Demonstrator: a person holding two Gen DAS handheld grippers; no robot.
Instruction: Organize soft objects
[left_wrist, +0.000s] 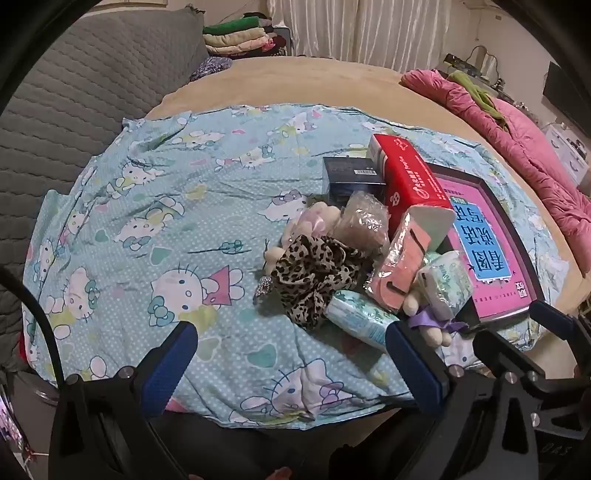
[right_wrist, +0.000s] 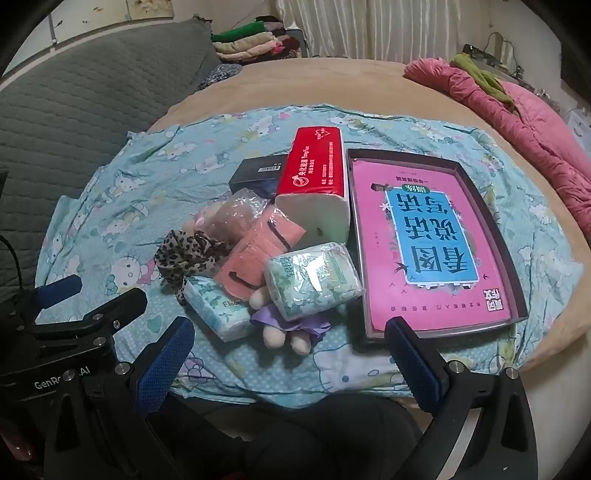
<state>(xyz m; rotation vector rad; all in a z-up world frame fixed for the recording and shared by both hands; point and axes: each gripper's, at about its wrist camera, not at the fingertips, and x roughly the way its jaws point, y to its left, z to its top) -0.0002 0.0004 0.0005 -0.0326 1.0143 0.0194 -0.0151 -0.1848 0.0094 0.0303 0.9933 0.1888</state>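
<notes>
A pile of soft things lies on a Hello Kitty cloth (left_wrist: 147, 206) (right_wrist: 110, 206): a leopard scrunchie (left_wrist: 314, 273) (right_wrist: 188, 254), a red tissue pack (left_wrist: 410, 184) (right_wrist: 314, 177), a pink packet (left_wrist: 402, 266) (right_wrist: 258, 258), two green-print tissue packs (right_wrist: 314, 280) (right_wrist: 218, 310), a plush with a purple ribbon (right_wrist: 284, 328) and a bagged beige item (left_wrist: 364, 218). A dark tray (right_wrist: 495, 221) holds a pink book (right_wrist: 428, 243) to the right. My left gripper (left_wrist: 288, 343) is open and empty, in front of the pile. My right gripper (right_wrist: 288, 339) is open and empty, near the plush.
A dark box (left_wrist: 351, 177) (right_wrist: 258, 173) lies behind the pile. A grey quilted cushion (left_wrist: 74, 103) is at the left, a pink quilt (left_wrist: 517, 147) at the right, folded clothes (left_wrist: 236, 35) at the back. The left gripper also shows in the right wrist view (right_wrist: 59, 291).
</notes>
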